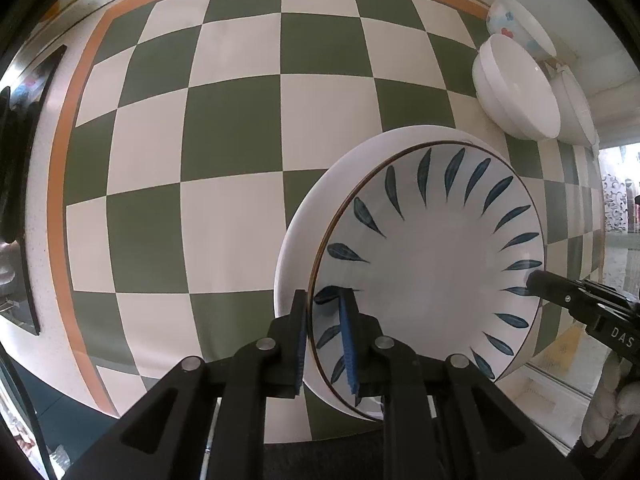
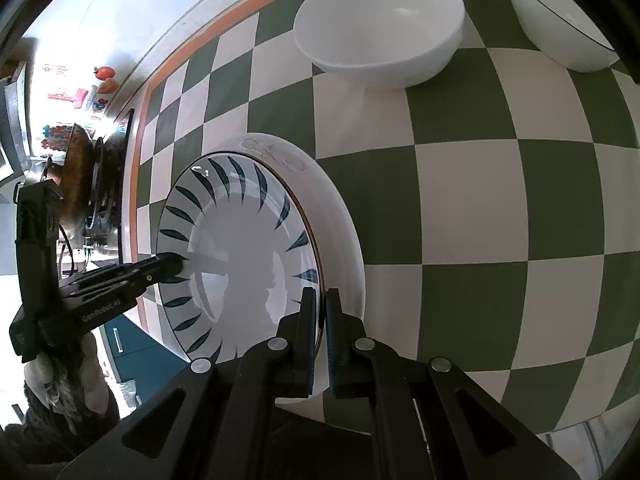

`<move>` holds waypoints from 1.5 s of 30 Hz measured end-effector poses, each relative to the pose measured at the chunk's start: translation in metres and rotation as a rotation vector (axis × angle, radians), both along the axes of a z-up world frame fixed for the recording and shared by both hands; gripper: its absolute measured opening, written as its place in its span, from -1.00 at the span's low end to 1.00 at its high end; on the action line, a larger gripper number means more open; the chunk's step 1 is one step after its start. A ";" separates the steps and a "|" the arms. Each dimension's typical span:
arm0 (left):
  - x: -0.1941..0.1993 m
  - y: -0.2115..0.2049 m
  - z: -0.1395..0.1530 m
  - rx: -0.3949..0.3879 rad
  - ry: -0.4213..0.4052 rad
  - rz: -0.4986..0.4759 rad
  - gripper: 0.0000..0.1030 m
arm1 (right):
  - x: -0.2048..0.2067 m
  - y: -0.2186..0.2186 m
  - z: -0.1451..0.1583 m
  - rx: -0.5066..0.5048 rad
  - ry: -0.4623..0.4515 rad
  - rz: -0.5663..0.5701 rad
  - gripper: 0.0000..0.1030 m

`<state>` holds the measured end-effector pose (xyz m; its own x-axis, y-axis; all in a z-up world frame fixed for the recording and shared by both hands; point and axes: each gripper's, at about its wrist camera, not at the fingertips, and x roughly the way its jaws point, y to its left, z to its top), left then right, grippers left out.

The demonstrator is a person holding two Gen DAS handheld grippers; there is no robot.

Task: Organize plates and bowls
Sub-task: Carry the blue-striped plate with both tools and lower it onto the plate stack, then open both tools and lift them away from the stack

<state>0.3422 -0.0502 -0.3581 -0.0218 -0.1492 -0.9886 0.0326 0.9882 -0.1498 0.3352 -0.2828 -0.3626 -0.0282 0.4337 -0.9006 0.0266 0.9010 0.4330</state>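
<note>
A large white bowl with blue leaf marks inside (image 1: 432,256) is held between both grippers over the green and white checked cloth (image 1: 224,128). My left gripper (image 1: 326,300) is shut on its rim, one finger inside and one outside. My right gripper (image 2: 322,300) is shut on the opposite rim of the same bowl (image 2: 240,256). Each gripper shows in the other's view, the right one (image 1: 540,282) and the left one (image 2: 176,266). A plain white bowl (image 2: 380,20) and a white bowl with a dark rim line (image 2: 560,20) stand further back.
A small bowl with coloured flower marks (image 1: 516,24) stands behind the white bowl (image 1: 516,88) near the cloth's orange border. A stove with a pan (image 2: 92,184) lies beyond the cloth's left edge. The counter edge runs close below the held bowl.
</note>
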 end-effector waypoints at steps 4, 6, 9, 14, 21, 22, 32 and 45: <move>0.001 -0.001 -0.004 0.005 0.005 0.008 -0.73 | 0.001 -0.002 -0.004 -0.002 0.005 0.002 -0.88; 0.001 -0.002 -0.006 0.007 0.008 0.011 -0.73 | 0.002 -0.002 -0.005 -0.004 0.008 0.006 -0.88; 0.001 -0.004 -0.009 0.011 0.010 0.018 -0.73 | 0.002 -0.001 -0.007 -0.011 0.008 0.012 -0.88; -0.001 -0.005 -0.009 0.018 0.009 0.024 -0.73 | 0.003 -0.001 -0.008 -0.013 0.011 0.013 -0.88; -0.004 -0.003 -0.012 0.024 0.012 0.055 -0.71 | 0.004 0.000 -0.008 -0.017 0.008 0.024 -0.84; -0.005 -0.003 -0.011 0.028 0.012 0.060 -0.70 | 0.004 0.001 -0.008 -0.014 0.010 0.026 -0.83; -0.022 -0.003 0.004 0.056 -0.003 0.093 -0.70 | 0.006 0.009 0.008 -0.090 -0.013 0.041 -0.77; -0.066 0.009 0.091 0.026 -0.197 0.097 0.32 | -0.050 0.031 0.086 -0.179 -0.176 0.004 -0.34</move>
<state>0.2758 -0.0415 -0.2674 0.1849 -0.1156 -0.9759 -0.0365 0.9916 -0.1244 0.2850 -0.2518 -0.2766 0.1345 0.2675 -0.9541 -0.0392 0.9636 0.2646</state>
